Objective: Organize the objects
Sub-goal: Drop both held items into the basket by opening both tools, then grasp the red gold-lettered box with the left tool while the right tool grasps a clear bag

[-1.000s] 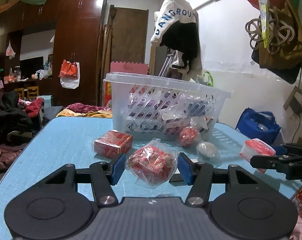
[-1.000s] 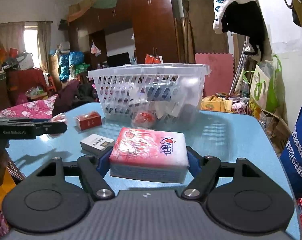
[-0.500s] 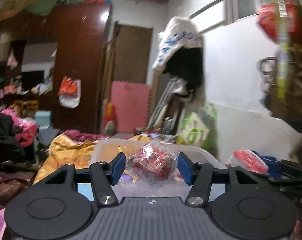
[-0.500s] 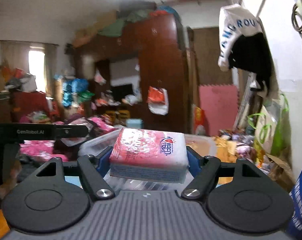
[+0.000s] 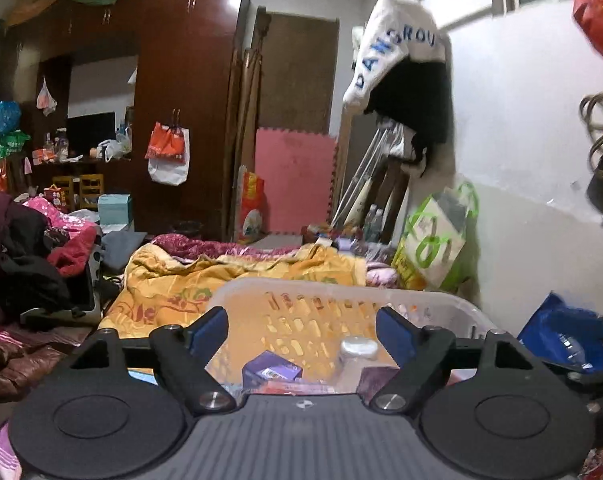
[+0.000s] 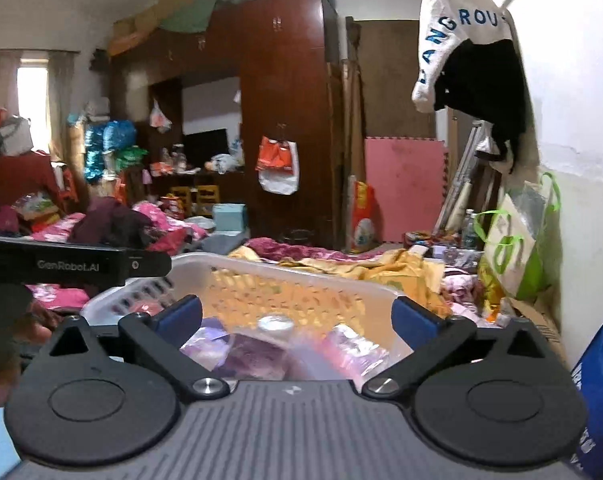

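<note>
Both grippers hang over the white plastic basket [image 5: 341,292], whose far rim [image 6: 285,270] also shows in the right wrist view. My left gripper [image 5: 302,330] has its jaws opening with nothing between them. Below it in the basket lie a purple box [image 5: 271,372] and a clear jar with a white lid [image 5: 359,348]. My right gripper [image 6: 299,320] is also opening wide and holds nothing. Under it lie blurred pink and purple packets [image 6: 341,350] and the white-lidded jar [image 6: 275,324]. The left gripper's black body [image 6: 73,266] crosses the left edge of the right wrist view.
Beyond the basket lies a yellow quilt [image 5: 205,284] on a cluttered bed. A green and white bag [image 5: 437,240] leans on the white wall at the right. A blue bag [image 5: 569,336] sits low at the right. A dark wardrobe [image 5: 181,100] stands behind.
Both grippers rose from the blue table to above the basket, then opened. The wrapped red packet left the left jaws and the pink tissue pack left the right jaws.
</note>
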